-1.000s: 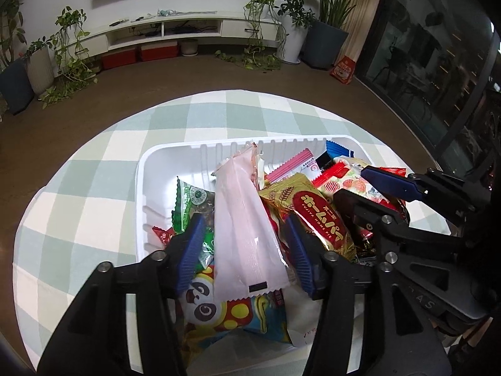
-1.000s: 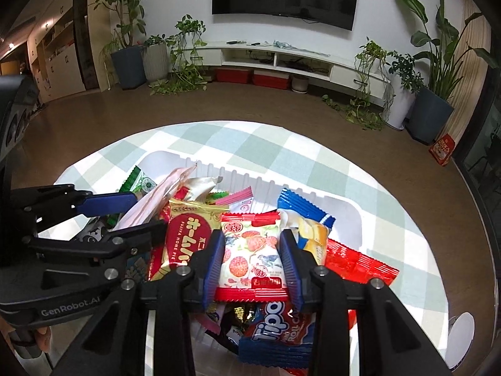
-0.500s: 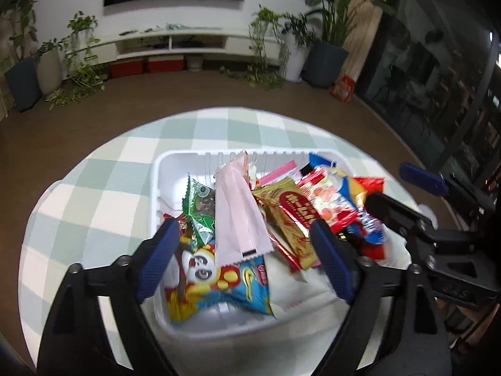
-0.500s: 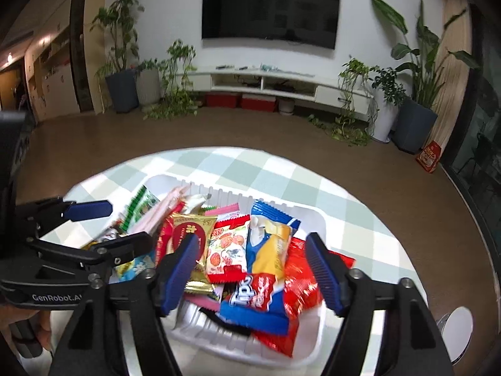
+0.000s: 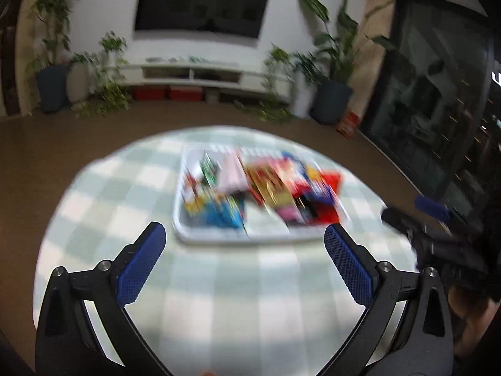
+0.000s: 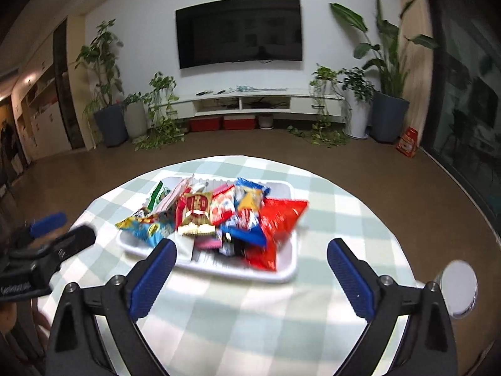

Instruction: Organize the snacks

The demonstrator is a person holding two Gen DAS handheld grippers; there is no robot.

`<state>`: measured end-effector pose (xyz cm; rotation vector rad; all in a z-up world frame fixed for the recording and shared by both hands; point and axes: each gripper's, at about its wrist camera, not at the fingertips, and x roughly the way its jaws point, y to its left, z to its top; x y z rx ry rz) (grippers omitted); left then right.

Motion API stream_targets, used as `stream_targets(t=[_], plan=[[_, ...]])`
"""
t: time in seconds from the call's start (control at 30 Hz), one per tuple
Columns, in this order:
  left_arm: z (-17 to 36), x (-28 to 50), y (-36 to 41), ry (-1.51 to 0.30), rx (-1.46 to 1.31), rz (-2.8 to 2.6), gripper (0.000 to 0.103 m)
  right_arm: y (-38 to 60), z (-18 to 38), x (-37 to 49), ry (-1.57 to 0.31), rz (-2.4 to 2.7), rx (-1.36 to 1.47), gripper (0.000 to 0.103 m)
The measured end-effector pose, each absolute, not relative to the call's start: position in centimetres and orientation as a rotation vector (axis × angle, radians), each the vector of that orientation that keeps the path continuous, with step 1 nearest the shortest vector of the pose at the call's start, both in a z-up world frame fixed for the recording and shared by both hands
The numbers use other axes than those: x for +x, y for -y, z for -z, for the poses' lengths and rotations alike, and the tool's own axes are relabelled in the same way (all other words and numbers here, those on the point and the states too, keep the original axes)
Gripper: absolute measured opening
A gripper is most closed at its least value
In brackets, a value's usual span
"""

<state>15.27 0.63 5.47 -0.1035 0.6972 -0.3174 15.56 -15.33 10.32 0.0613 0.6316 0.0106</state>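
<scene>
A white tray [image 6: 281, 275] piled with snack packets sits on the round table. Among them are a red packet [image 6: 278, 219], a blue one [image 6: 250, 197], a gold-and-red pie packet [image 6: 197, 210] and a panda packet [image 6: 147, 225]. In the blurred left wrist view the tray [image 5: 219, 238] and a pink packet [image 5: 231, 172] lie ahead of my left gripper [image 5: 244, 235]. Its jaws are opening wide with nothing between them. My right gripper [image 6: 252, 247] hovers short of the tray's near rim, jaws also opening and empty. Each gripper shows at the other view's edge.
A green-and-white checked cloth [image 6: 250, 329] covers the round table. A white round disc [image 6: 458, 288] lies near its right edge. A hand [image 5: 469, 313] holds the right gripper. Brown floor, potted plants, a TV and a low white shelf lie beyond.
Both grippers opened, letting go of the pink packet and the strawberry packet, then drew back and up from the tray. The packets stay in the tray.
</scene>
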Motion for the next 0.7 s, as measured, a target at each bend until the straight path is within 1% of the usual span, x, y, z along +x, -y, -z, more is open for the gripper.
stream_targets(t=[0.1, 0.27, 0.37, 0.53, 0.7], plan=[[-5.9, 10.5, -1.0, -0.631, -0.064, 0.183, 0.103, 15.9, -10.0, 12.3, -0.616, -0.008, 0.093, 0.099], [-6.5, 4.3, -2.1, -0.569, -0.098, -0.017, 0.103, 16.8, -9.8, 8.2, -0.615, -0.002, 0.155, 0.099], [-6.1, 2.2, -2.8, -0.622, -0.146, -0.044, 0.103, 16.9, -10.1, 5.9, -0.603, -0.003, 0.173, 0.099], [-5.8, 0.6, -2.3, -0.712, -0.079, -0.06, 0.103, 16.2, -11.2, 2.9, -0.563, -0.012, 0.139, 0.099], [-7.2, -1.4, -1.3, -0.668, -0.056, -0.102, 0.103, 15.2, -12.4, 0.4, -0.528, 0.003, 0.076, 0.101]])
